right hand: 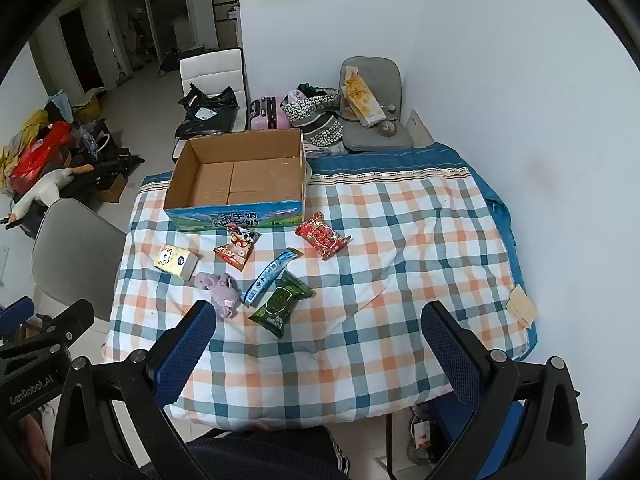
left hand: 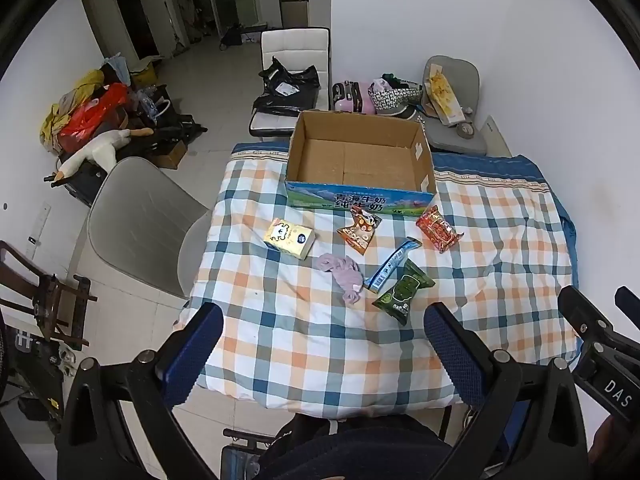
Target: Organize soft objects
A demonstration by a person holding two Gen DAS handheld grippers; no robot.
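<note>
An empty cardboard box (left hand: 360, 160) (right hand: 236, 172) stands at the far side of a checked quilt (left hand: 320, 340) (right hand: 380, 280). In front of it lie a yellow carton (left hand: 289, 238) (right hand: 177, 261), an orange snack bag (left hand: 359, 230) (right hand: 237, 249), a red packet (left hand: 438, 228) (right hand: 322, 235), a blue sachet (left hand: 392, 264) (right hand: 272, 276), a green packet (left hand: 404, 293) (right hand: 281, 303) and a crumpled lilac cloth (left hand: 345, 276) (right hand: 220, 290). My left gripper (left hand: 324, 336) and right gripper (right hand: 320, 332) hang open above the quilt's near edge, nothing between their fingers.
A grey chair (left hand: 140, 220) (right hand: 76, 252) stands at the table's left. Behind are a white chair with black bags (left hand: 290, 80), another grey chair with clutter (left hand: 452, 100), and piled bags with a plush goose (left hand: 96, 152) on the floor. A wall runs along the right.
</note>
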